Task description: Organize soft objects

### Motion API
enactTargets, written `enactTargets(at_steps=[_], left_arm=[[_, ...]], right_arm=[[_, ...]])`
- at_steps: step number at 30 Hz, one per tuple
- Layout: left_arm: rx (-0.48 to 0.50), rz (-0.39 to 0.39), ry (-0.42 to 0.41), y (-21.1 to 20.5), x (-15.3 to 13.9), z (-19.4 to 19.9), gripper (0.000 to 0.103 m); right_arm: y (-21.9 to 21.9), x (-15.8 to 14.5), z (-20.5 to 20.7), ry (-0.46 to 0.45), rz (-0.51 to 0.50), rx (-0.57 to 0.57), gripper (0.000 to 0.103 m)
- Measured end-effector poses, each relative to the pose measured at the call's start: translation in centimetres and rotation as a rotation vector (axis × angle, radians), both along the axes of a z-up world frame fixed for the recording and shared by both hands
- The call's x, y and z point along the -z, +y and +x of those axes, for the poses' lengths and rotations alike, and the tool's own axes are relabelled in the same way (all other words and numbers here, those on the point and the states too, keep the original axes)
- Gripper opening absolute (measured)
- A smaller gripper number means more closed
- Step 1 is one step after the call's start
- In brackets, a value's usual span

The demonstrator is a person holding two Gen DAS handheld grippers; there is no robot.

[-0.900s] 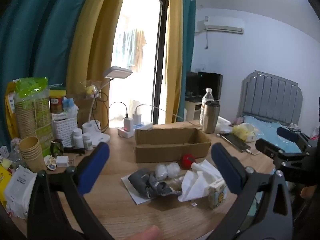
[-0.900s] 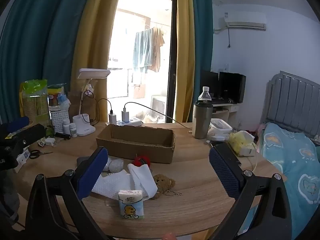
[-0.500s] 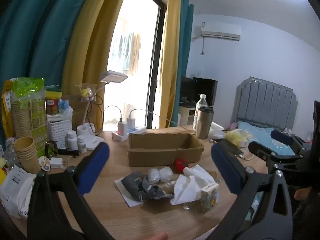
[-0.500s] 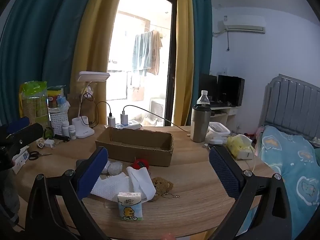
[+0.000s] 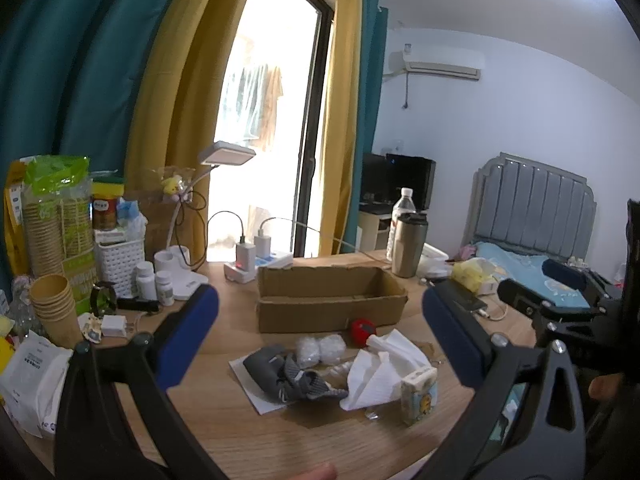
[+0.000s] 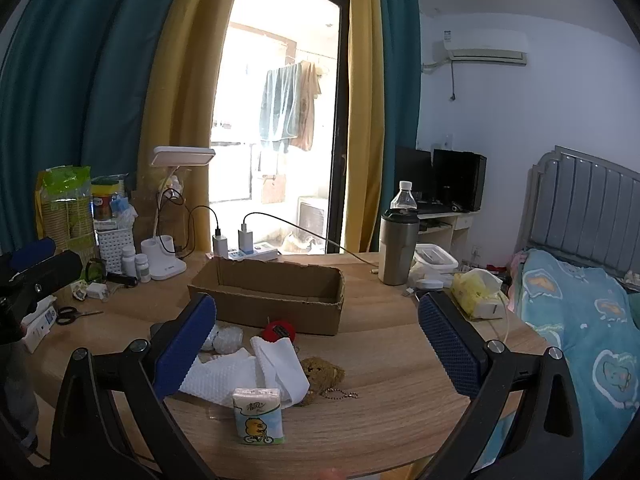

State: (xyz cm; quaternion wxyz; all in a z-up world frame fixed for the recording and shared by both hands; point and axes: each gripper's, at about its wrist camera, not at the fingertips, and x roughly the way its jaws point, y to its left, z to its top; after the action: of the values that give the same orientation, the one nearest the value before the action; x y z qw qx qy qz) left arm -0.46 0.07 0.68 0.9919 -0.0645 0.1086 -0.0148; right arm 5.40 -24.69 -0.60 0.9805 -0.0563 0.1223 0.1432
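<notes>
Both grippers wide open above a table of soft things, nothing held.

Left wrist view: the left gripper (image 5: 320,332) stands wide, its blue pads apart and bare, over the table (image 5: 280,432). Between the pads lie grey socks (image 5: 292,374), two white balls (image 5: 322,347), a red ball (image 5: 363,330), a white cloth (image 5: 380,372) and a tissue pack (image 5: 419,394) standing just right of the cloth. The open box (image 5: 332,300) sits behind them, apart from the pile. The right gripper (image 5: 560,292) shows at the right edge. Right wrist view: the right gripper (image 6: 318,344) is likewise wide and bare. The pack (image 6: 259,416) stands nearest, touching the cloth (image 6: 240,376); a brown plush (image 6: 322,372) lies just right of the cloth, the red ball (image 6: 279,330) close before the box (image 6: 272,296).
</notes>
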Motion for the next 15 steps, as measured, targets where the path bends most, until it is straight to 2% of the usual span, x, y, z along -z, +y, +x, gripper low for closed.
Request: enactTargets(at_steps=[15], left_arm=[[-0.023,0.012,-0.025,-0.14,-0.23,-0.53,0.103]], right_arm=[[-0.12,0.04,0.01,-0.002,-0.001,0.000,0.103]])
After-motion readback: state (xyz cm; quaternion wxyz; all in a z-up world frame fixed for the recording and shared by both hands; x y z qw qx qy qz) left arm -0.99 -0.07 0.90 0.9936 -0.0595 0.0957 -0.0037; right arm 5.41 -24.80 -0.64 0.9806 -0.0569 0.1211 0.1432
